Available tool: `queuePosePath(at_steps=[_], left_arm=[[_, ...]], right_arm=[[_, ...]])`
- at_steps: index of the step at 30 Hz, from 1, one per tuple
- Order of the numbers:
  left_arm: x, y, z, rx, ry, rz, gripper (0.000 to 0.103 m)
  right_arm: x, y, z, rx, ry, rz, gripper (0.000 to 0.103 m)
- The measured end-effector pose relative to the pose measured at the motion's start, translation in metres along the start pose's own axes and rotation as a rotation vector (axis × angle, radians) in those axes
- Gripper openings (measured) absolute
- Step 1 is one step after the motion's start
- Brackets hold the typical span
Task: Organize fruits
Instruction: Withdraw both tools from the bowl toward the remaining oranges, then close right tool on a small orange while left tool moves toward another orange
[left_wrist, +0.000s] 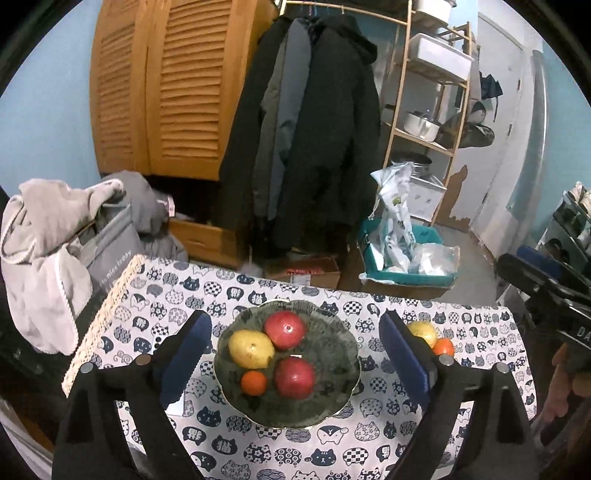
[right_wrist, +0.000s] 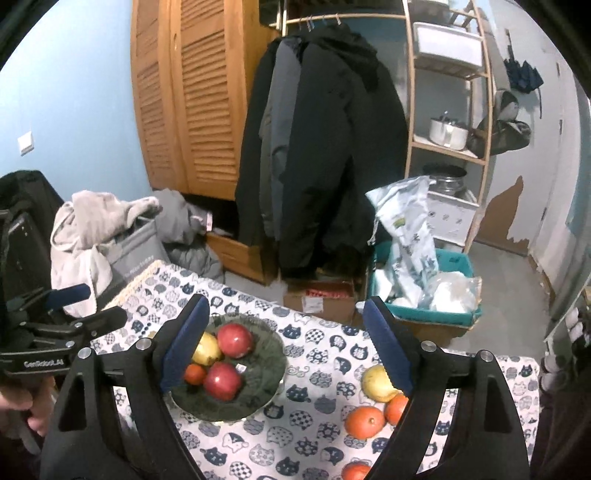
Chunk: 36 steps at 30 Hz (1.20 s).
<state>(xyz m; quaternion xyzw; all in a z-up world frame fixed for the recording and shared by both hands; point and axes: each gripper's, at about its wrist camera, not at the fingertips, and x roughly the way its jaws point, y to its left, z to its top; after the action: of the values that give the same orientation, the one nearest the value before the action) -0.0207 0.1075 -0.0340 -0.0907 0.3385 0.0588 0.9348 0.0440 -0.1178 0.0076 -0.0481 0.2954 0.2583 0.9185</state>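
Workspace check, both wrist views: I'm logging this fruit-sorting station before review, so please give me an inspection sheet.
Surface: table under a cat-print cloth, woven mat edge at its left.
Job's things: dark plate holding two red fruits, a yellow fruit and a small orange; loose on the cloth, another yellow fruit and oranges.
Clutter: nothing seen on the table besides the fruit.
Grippers: left gripper open above the plate, nothing between its jaws; right gripper open, empty.
Cables: nothing seen.
Surroundings: louvred wooden wardrobe, hanging dark coats, shelf rack, teal bin of bags, laundry heap.
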Motion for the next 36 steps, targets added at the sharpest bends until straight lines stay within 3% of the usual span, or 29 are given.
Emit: queuePosePath(at_steps=[11, 18, 26, 36], left_arm=[[-0.015, -0.034, 0.005, 0.050, -0.043, -0.017, 0.101], [-0.013, -0.059, 0.003, 0.094, -0.024, -0.048, 0.101], [0.011, -0.091, -0.011, 0.143, 0.051, -0.093, 0.102], [0.074, -0.116, -0.052, 0.185, 0.228, -0.101, 0.102]], right_arm=[[-0.047, -0.032, -0.008, 0.034, -0.060, -0.045, 0.086], [-0.062, -0.059, -0.021, 0.066, -0.059, -0.101, 0.086], [-0.051, -0.090, -0.051, 0.126, 0.036, -0.150, 0.086], [-0.017, -0.122, -0.100, 0.231, 0.206, -0.170, 0.086]])
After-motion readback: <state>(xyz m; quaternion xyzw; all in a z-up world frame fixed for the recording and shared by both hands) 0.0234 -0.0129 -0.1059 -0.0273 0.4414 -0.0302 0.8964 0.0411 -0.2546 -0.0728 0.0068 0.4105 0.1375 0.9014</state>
